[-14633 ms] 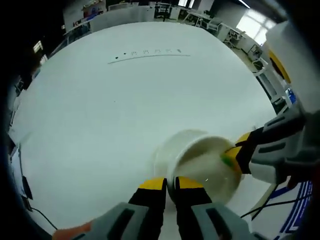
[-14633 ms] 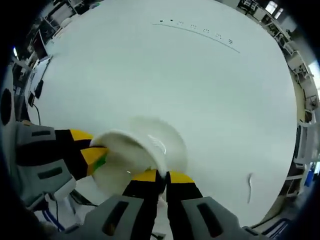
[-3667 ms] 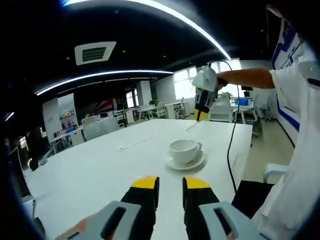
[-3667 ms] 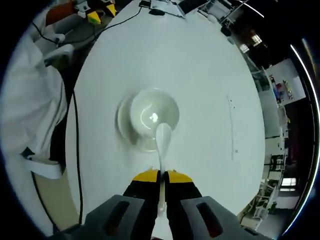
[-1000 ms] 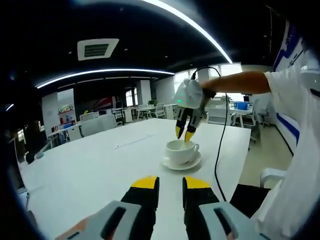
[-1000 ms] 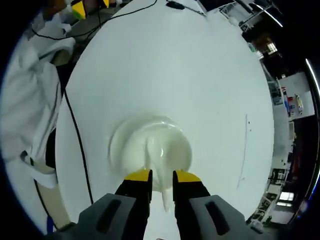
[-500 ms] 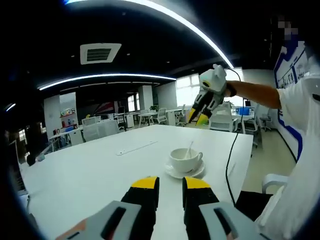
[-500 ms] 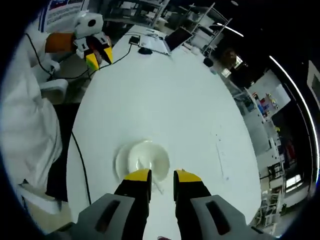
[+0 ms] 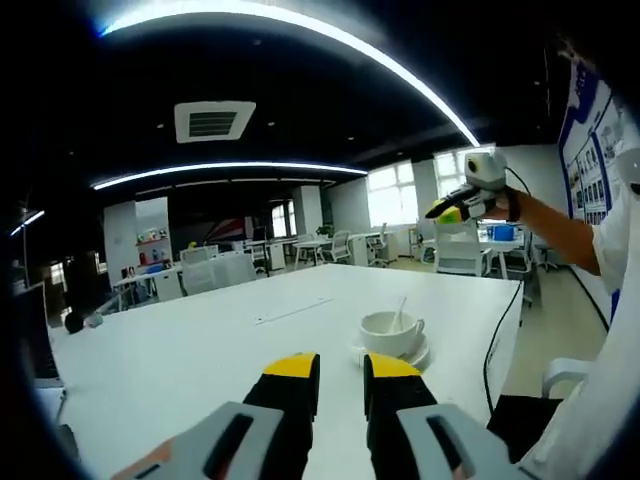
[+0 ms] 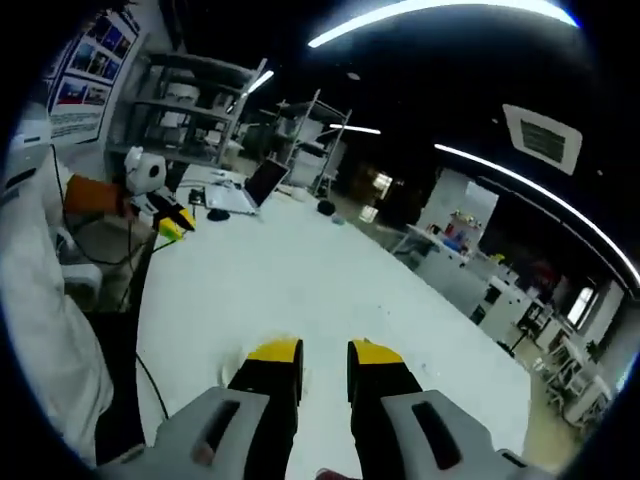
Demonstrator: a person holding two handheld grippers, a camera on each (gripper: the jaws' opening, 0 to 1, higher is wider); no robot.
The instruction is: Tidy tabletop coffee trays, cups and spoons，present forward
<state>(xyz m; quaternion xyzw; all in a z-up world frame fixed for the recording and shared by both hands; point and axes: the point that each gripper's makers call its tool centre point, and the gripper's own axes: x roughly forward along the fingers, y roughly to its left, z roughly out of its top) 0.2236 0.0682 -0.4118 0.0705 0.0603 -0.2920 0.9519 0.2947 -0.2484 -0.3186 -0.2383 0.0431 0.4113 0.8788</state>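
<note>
White tabletop [image 9: 190, 350] spreads wide ahead of my left gripper [image 9: 339, 368], whose yellow-tipped jaws stand slightly apart, holding nothing. Beyond and just right of them sits the white ceramic cup [image 9: 389, 333] on its white saucer [image 9: 421, 354], a white spoon [image 9: 399, 314] leaning inside. My right gripper [image 10: 325, 356], jaws parted and empty, is raised over the table edge. Around us, a dim office with long ceiling light strips [image 9: 300, 20].

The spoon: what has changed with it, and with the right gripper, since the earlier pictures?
The right gripper let go of the spoon, which now stands in the cup, and rose away, open. The cup stays on its saucer; the left gripper stays back, slightly open.
</note>
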